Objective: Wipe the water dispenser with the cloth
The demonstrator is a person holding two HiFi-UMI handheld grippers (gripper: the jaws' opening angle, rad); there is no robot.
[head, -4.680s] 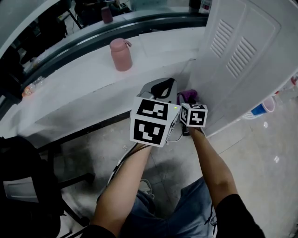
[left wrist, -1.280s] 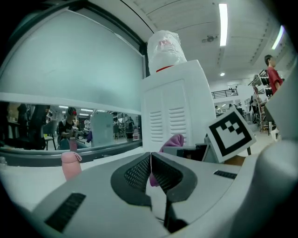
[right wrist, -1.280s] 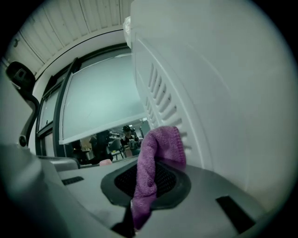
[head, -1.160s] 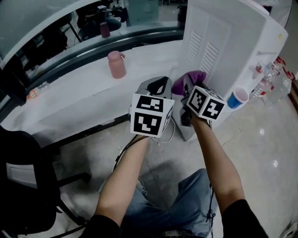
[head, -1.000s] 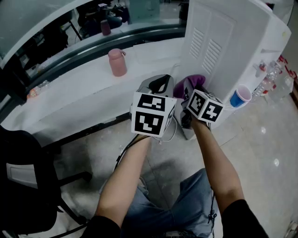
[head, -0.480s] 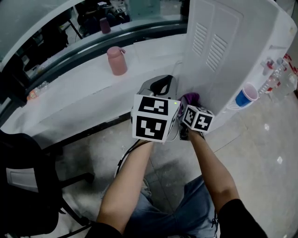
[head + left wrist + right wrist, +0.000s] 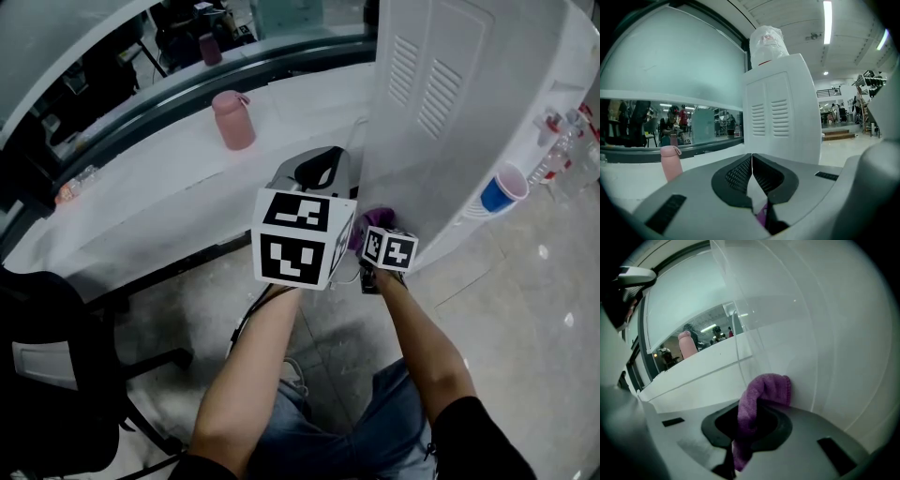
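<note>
Wiping is looking to be in progress low on the dispenser (image 7: 497, 141): the right gripper (image 7: 749, 425) is clamping the purple cloth (image 7: 764, 390) between its jaws and pressing the folded end against the white side wall near the floor. The left gripper (image 7: 752, 160) is hovering just beside it, jaws together, holding nothing. Nothing on the wall is showing how much is already clean; by my judgement the vents (image 7: 420, 82) higher up, the front and the top are waiting for the cloth.

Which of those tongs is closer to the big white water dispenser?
Right. The right tongs press the purple cloth against the dispenser; the left tongs hang shut beside them, off it.
</note>
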